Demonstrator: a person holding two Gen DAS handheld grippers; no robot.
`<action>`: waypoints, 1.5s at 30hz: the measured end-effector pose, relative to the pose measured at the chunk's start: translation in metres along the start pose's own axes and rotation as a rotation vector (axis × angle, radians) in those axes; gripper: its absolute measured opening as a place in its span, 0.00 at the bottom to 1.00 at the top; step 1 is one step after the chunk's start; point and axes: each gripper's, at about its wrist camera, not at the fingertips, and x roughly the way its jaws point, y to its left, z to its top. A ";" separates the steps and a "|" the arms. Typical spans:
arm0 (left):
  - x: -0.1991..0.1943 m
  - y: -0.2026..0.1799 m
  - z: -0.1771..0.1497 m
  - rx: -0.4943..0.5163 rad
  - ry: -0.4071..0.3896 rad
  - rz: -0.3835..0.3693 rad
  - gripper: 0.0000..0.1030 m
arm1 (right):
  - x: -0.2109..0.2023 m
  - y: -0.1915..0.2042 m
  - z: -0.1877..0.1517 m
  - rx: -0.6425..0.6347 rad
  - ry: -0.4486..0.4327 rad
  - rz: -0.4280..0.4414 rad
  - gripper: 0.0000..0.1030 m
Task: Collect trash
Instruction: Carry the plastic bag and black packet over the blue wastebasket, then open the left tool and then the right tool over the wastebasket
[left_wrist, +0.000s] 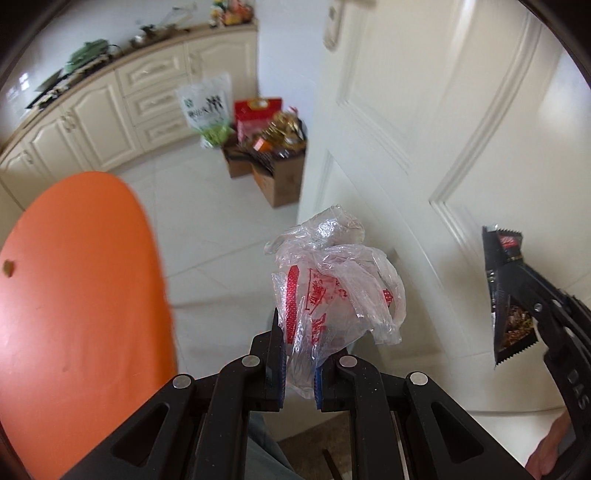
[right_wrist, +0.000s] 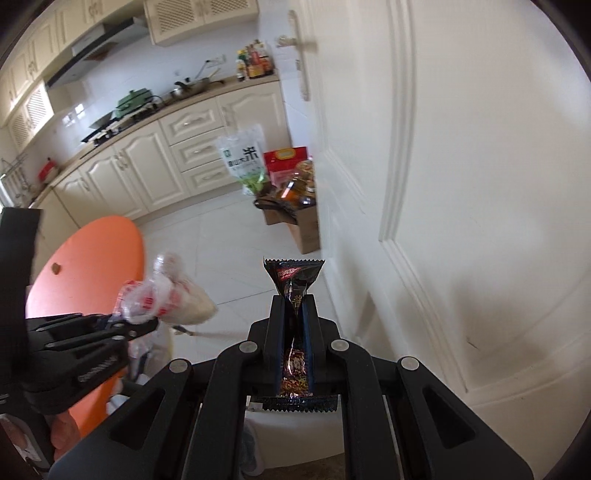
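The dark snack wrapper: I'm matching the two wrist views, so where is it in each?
Left wrist: dark snack wrapper at the right edge, held in the right claw.
Right wrist: centre, wrapper pinched between the fingers.
Shared landmark: orange table.

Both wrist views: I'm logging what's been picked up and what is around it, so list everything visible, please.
clear plastic bag: one, see-through with red print, held in the left gripper.
snack wrapper: one, black and red, held in the right gripper.
orange table: one, round-edged, at left.
door: one, white, at right.
cardboard boxes: two, brown, full of goods, on the floor by the door.
rice bag: one, white and green, leaning on the cream cabinets.
green pot: one, on the counter.
left gripper: black, shut on the bag.
right gripper: black, shut on the wrapper.
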 end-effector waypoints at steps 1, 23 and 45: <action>0.010 -0.005 0.005 0.010 0.013 0.000 0.08 | 0.003 -0.005 -0.001 0.009 0.006 0.002 0.08; 0.174 -0.057 0.101 0.057 0.257 0.015 0.18 | 0.077 -0.031 -0.008 0.052 0.120 -0.016 0.08; 0.136 -0.031 0.068 0.048 0.149 0.077 0.49 | 0.101 -0.013 -0.004 0.043 0.165 0.045 0.25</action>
